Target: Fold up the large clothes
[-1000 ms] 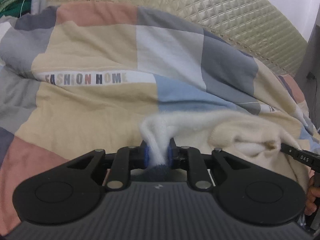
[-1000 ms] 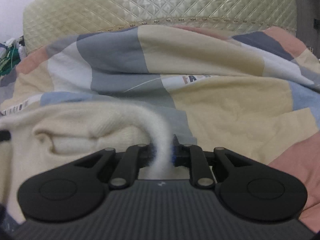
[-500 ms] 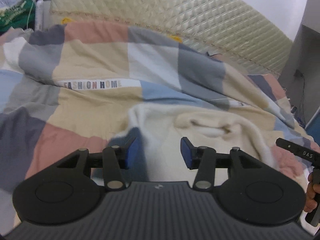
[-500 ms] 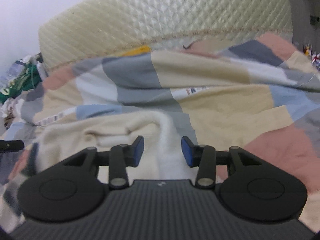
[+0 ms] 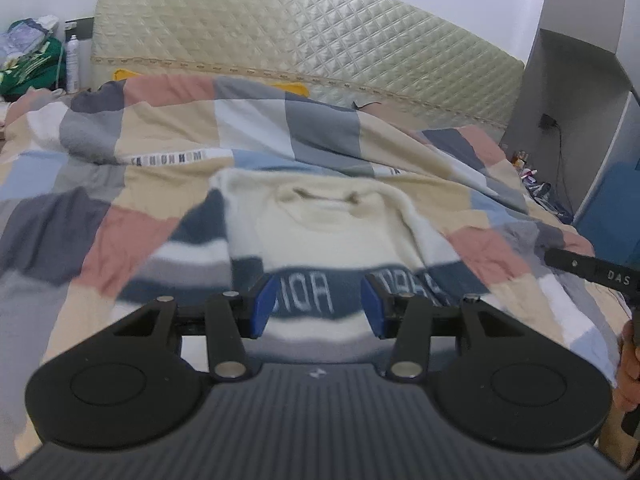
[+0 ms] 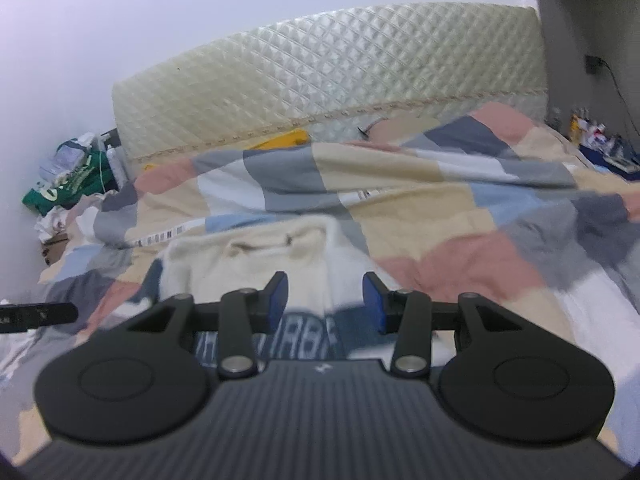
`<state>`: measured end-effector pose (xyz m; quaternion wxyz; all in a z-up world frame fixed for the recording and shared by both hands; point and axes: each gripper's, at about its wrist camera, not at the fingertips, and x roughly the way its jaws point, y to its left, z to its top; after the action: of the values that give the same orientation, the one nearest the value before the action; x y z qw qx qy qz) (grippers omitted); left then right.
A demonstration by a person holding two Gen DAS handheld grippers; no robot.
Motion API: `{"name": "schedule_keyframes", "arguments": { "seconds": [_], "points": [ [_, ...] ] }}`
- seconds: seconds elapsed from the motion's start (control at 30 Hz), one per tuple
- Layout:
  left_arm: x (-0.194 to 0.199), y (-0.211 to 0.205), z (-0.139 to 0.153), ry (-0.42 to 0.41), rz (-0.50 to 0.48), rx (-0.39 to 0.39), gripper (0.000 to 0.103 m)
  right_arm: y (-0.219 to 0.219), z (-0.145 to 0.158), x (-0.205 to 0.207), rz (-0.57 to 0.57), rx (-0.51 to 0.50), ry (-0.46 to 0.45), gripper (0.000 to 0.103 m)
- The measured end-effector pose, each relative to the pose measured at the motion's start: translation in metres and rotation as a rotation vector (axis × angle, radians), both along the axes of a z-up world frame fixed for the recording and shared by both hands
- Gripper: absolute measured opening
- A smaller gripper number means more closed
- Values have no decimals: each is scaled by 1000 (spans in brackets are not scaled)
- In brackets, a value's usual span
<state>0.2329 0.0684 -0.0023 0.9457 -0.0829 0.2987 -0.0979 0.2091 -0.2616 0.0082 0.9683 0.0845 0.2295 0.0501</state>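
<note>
Blue fingertips (image 5: 264, 307) of the left gripper (image 5: 319, 306) stand spread with nothing between them; a second ago they pinched a white fold of the sweater (image 5: 328, 232), and the jaws have since opened and let it go. From the left wrist view the sweater lies flat on the patchwork quilt (image 5: 168, 184), neck toward the quilted headboard (image 5: 304, 40), where before it was bunched up just ahead of the gripper. It is cream at the top, with a dark blue band bearing pale letters across the chest and a white stripe below. At the right edge the other gripper's black finger and a hand (image 5: 630, 364) show.

From the right wrist view, the right gripper (image 6: 325, 303) is likewise spread and empty, having released the white sleeve it clamped a second ago. Here the sweater (image 6: 256, 264) lies ahead and slightly left, its collar open, its lettered band blurred beneath the fingertips. A green bag (image 6: 68, 188) sits far left beside the bed.
</note>
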Motion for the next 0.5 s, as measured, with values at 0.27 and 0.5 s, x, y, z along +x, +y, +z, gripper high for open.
{"name": "schedule_keyframes", "arguments": {
  "seconds": [0.27,0.5],
  "points": [
    [-67,2,-28,42,39,64,55,-37,-12,-77,-95,1,77,44],
    [-61,32,-68,190,125,48,59,-66,-49,-102,-183,-14,225,67]
  ]
}}
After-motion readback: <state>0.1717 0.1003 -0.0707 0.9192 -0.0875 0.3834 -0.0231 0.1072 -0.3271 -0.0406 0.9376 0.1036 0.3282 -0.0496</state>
